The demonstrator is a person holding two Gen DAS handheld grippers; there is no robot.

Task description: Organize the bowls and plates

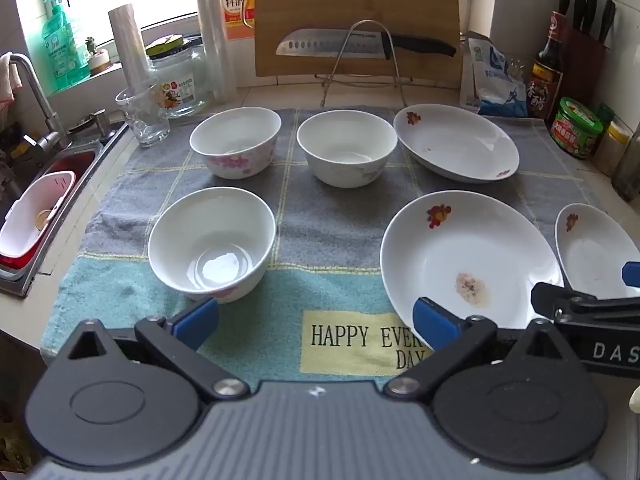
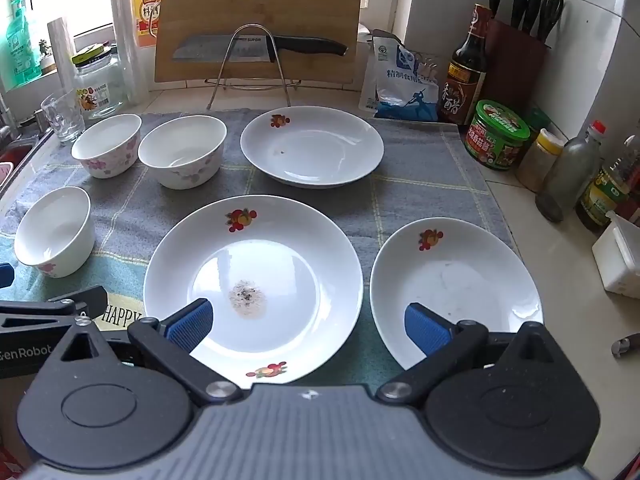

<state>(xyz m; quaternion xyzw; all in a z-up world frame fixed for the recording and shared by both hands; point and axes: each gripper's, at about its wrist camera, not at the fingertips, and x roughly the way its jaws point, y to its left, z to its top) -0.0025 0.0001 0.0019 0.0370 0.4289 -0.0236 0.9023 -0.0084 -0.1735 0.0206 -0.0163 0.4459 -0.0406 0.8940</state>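
Covering kitchen counter point(image 2: 532, 236) — checked towel point(image 1: 320, 220)

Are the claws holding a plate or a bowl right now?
No. The left claw and right claw are both wide open and empty, above the towel and the plates.

Bare towel point(image 1: 332, 216) between bowls, plates.

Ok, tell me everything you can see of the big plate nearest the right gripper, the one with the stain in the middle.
The stained plate is a round, shallow, glossy white dish that looks ceramic. Red-and-orange floral prints sit on its far and near rim. A speckled brownish patch marks its centre. It lies upright and flat on the grey checked towel, apart from the other dishes. The right gripper hovers open above its near edge without visibly touching it.
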